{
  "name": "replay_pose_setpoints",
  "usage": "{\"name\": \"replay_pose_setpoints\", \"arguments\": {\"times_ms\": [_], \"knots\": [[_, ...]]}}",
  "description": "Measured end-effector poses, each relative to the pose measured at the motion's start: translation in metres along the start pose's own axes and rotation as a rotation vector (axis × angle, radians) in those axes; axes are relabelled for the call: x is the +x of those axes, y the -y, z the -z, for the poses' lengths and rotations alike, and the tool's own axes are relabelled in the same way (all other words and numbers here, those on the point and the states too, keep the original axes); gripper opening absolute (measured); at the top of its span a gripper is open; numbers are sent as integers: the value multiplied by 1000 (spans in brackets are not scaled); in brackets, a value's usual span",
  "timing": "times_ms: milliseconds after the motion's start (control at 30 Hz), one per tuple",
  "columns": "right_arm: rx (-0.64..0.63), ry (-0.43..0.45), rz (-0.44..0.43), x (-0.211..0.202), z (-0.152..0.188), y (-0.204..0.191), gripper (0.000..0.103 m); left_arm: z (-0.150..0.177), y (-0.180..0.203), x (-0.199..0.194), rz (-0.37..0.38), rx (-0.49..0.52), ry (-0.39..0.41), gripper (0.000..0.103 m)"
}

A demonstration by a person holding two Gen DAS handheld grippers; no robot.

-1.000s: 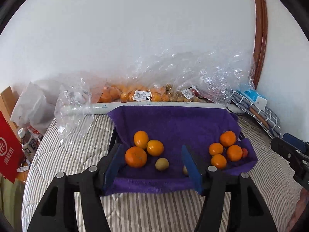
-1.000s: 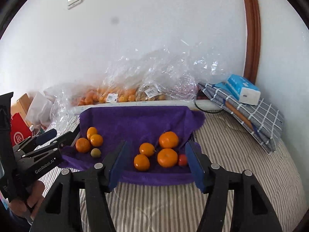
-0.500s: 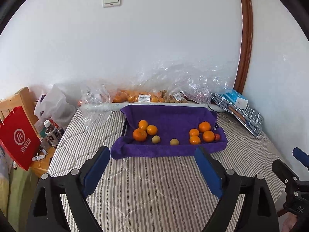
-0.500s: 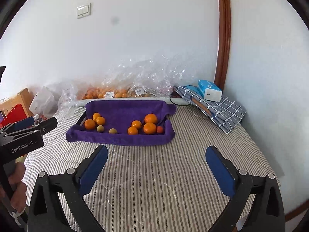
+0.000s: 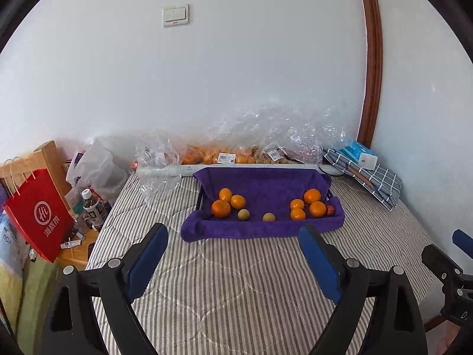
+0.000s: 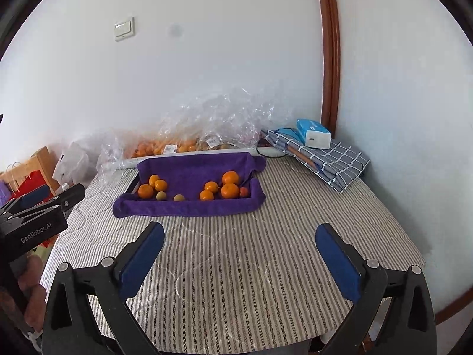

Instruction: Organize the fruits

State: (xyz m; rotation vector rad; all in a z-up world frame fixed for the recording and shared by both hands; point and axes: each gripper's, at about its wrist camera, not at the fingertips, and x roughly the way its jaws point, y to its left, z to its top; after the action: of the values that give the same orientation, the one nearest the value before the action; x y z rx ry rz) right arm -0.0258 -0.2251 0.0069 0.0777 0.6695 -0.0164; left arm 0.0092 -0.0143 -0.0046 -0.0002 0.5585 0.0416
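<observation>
A tray lined with a purple towel (image 5: 260, 232) lies on the striped bed near the wall. It holds three oranges at the left (image 5: 220, 208), several oranges at the right (image 5: 317, 209) with a small red fruit (image 5: 330, 210), and two small yellow-green fruits (image 5: 243, 214) between the groups. My left gripper (image 5: 232, 230) hangs open and empty, well back from the tray. My right gripper (image 6: 240, 229) is also open and empty, at a similar distance from the tray (image 6: 189, 208). Each gripper shows at the edge of the other's view.
Clear plastic bags of fruit (image 5: 224, 156) line the wall behind the tray. A folded checked cloth (image 6: 334, 159) with a blue tissue pack (image 6: 313, 133) lies at the back right. A red paper bag (image 5: 38, 216) and bottles (image 5: 91, 207) stand left of the bed. Striped quilt (image 5: 236, 281) lies under both grippers.
Both grippers have drawn back from the tray and risen, so the tray now looks small and far. Both pairs of jaws have opened wider. The fruit has not moved.
</observation>
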Motion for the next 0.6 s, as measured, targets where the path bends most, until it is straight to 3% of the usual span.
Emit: {"name": "replay_pose_setpoints", "arguments": {"times_ms": [600], "knots": [[14,4,-5,0,-1,-3,101,1,-4,0,7,-17,0,90]]}}
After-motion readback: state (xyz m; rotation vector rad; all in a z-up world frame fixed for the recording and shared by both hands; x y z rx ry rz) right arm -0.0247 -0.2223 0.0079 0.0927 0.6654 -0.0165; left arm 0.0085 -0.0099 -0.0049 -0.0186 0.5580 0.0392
